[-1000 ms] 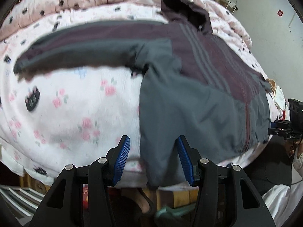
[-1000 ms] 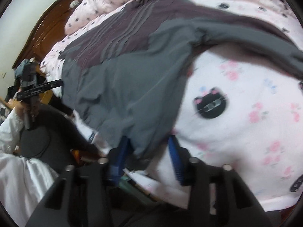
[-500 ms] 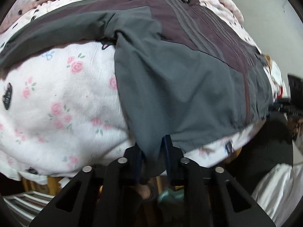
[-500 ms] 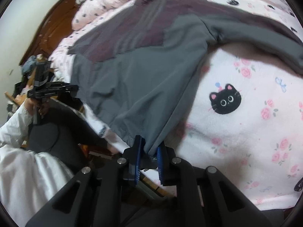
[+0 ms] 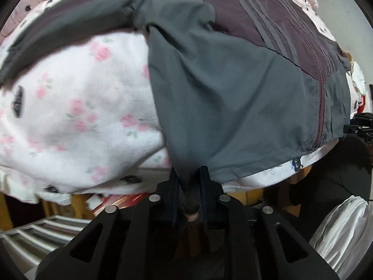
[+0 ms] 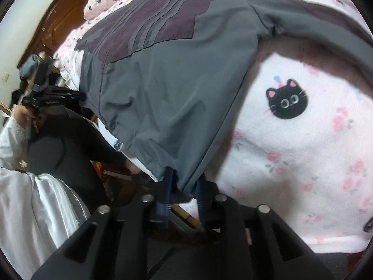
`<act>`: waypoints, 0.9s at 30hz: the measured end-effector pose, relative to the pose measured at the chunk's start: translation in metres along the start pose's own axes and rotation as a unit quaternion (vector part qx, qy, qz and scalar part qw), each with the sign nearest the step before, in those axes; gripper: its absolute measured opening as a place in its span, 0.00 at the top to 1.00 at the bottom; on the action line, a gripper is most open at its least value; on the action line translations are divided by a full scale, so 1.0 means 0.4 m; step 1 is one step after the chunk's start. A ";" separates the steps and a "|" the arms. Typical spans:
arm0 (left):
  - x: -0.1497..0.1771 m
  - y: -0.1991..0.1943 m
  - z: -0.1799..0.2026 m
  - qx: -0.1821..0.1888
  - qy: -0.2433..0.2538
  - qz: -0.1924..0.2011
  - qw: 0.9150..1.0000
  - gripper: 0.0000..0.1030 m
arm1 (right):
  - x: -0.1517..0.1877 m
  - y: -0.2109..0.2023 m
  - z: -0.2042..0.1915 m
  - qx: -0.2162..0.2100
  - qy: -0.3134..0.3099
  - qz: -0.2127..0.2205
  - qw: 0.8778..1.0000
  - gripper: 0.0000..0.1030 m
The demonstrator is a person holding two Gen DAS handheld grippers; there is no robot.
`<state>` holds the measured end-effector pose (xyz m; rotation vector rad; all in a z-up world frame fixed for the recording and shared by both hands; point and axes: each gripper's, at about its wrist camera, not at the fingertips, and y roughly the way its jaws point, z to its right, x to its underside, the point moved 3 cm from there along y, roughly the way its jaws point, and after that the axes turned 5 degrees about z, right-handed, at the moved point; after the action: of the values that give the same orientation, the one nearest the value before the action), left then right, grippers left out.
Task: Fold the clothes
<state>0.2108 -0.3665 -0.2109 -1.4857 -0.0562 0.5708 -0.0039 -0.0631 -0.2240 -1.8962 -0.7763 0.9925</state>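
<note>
A grey and maroon jacket (image 5: 233, 88) lies spread on a bed, sleeves out to the sides. In the left wrist view my left gripper (image 5: 189, 179) is shut on the jacket's bottom hem at one corner. In the right wrist view the jacket (image 6: 167, 98) fills the middle, and my right gripper (image 6: 183, 182) is shut on the hem at the other bottom corner. Both corners hang at the bed's near edge. The collar end lies far up the bed.
The bed has a white blanket (image 6: 303, 154) with pink roses and black cat faces. A wooden headboard (image 6: 58, 23) stands at the far left in the right wrist view. A person in white sleeves (image 6: 35, 198) sits by the bed edge.
Both grippers came down to the hem and closed on it; a second ago they were open. The views are now closer to the jacket.
</note>
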 end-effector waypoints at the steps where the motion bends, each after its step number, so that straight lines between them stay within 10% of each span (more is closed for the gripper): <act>1: -0.015 -0.035 -0.001 -0.003 0.003 0.019 1.000 0.81 | -0.002 -0.013 -0.008 0.013 -0.010 -0.003 1.000 0.55; 7: -0.103 -0.249 -0.006 -0.018 0.023 0.135 0.990 0.41 | -0.088 -0.175 -0.083 0.063 -0.090 0.053 0.993 0.45; 17: -0.529 -0.221 -0.013 -0.051 -0.024 0.340 0.939 0.41 | -0.491 -0.238 -0.128 0.176 -0.075 0.318 0.928 0.31; 27: -0.790 -0.002 -0.062 -0.030 -0.100 0.331 0.938 0.41 | -0.845 0.041 0.035 0.227 0.043 0.293 0.928 0.31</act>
<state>-0.0537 -0.5129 -0.1158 -1.4900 0.2823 1.2732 -0.1809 -0.3357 -0.1286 -1.7583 0.1039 1.3012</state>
